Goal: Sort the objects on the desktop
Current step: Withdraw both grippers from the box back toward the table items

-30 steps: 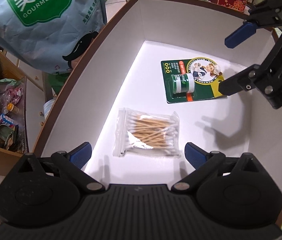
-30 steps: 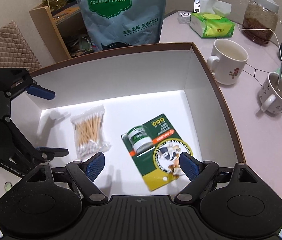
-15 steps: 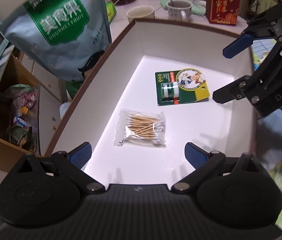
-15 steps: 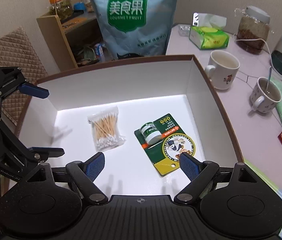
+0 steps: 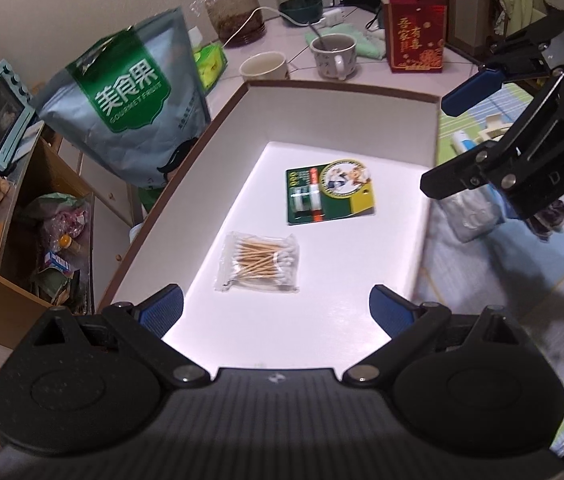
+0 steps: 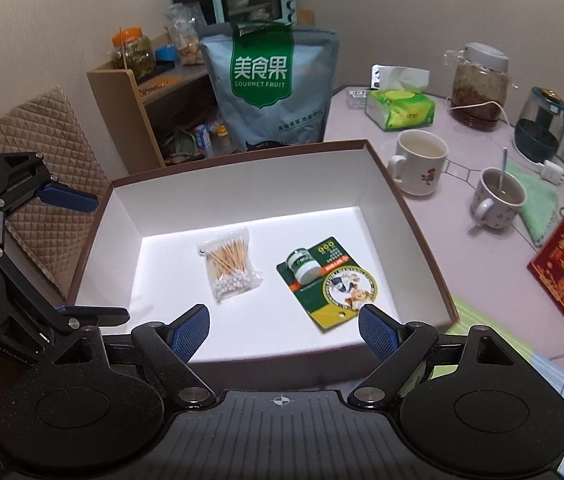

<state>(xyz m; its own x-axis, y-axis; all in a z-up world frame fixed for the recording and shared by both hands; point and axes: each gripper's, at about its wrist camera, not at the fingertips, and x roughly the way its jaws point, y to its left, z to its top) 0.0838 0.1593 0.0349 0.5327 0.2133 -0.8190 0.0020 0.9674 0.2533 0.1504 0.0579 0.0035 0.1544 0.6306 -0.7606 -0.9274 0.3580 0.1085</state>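
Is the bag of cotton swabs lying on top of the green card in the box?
No, the cotton swabs lie beside the green card, apart.

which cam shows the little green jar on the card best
The right wrist view: the green jar stands out clearly on its card, lid and label visible. In the left wrist view the same jar is blurred and foreshortened, barely distinguishable from the card's print.

A white box [image 6: 410, 216] holds a cotton-swab bag [image 6: 229, 270] beside a green carded jar [image 6: 328, 280]; both grippers empty, jaws wide.
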